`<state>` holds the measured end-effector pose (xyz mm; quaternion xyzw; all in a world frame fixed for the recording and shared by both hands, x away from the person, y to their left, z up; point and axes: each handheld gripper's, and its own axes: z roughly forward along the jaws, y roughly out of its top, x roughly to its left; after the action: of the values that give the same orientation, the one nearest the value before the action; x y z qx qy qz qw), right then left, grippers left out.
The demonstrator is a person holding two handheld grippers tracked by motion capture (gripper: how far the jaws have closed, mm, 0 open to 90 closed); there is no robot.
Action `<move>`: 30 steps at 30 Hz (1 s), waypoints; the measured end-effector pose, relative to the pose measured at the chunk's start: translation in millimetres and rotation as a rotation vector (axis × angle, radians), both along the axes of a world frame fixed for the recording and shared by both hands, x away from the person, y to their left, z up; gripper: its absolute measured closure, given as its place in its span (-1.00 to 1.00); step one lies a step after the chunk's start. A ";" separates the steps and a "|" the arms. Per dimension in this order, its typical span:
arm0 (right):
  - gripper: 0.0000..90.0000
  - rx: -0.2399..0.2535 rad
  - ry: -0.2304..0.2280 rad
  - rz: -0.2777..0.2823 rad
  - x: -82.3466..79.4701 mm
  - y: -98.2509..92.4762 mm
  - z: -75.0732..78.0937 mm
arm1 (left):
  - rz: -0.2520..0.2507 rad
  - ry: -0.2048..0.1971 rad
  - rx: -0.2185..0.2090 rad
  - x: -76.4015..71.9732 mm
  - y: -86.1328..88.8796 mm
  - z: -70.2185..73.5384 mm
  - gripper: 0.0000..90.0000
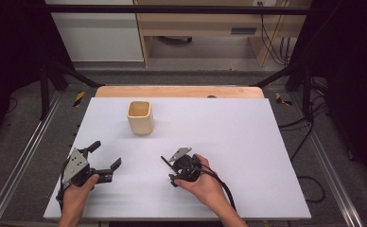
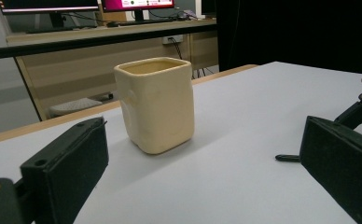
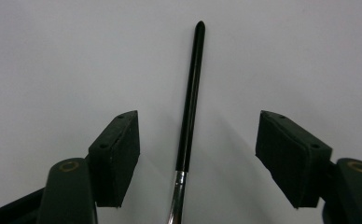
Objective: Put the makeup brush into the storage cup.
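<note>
From the high view, a pale worktop (image 1: 248, 142) took up the middle of the frame, and a cream, square-sided cup (image 1: 140, 117) stood upright in its upper left part, well apart from both hands. At the lower left the person's left hand (image 1: 76, 188) held the left gripper (image 1: 105, 154), its fingers spread wide on nothing and aimed up and right, roughly towards the cup. At lower centre the right hand (image 1: 201, 182) held the right gripper (image 1: 168, 169) low over the worktop, and a thin dark stick, which I took for a brush (image 1: 164, 161), poked out towards the upper left. In the left gripper view the cup (image 2: 155, 103) sat in the centre between the two black fingers (image 2: 67, 163), which rose from the lower corners wide apart and clear of it; the cup looked empty as far as I could see past the rim, and I judged it stood there as a holder waiting to be steadied or filled. The tip of the brush (image 2: 287, 157) showed at the right, lying on the worktop. In the right gripper view the brush (image 3: 191, 98) ran up the middle, black handle above a metal ferrule at the bottom edge, flat on the worktop. The fingers (image 3: 116, 156) stood open either side of it without touching, likely lined up so that closing would pinch the handle.
</note>
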<state>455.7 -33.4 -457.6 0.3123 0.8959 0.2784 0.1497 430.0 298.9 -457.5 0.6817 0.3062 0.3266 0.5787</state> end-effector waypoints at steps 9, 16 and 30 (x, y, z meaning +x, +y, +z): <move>-0.03 0.012 0.031 -0.034 0.4 -4.0 -0.9 | 0.000 0.000 0.001 -0.1 -0.5 0.0 -0.97; 0.18 0.015 0.074 -0.044 -1.2 -4.3 -4.5 | -0.001 0.000 0.002 -0.2 -1.0 0.0 -0.97; 0.52 0.019 0.110 -0.051 -1.5 -6.2 -4.3 | -0.004 -0.001 0.007 -0.3 -2.0 0.0 -0.97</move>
<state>454.3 -39.7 -461.9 0.3513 0.8918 0.2654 0.1045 429.7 296.9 -457.5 0.6843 0.3035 0.3267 0.5769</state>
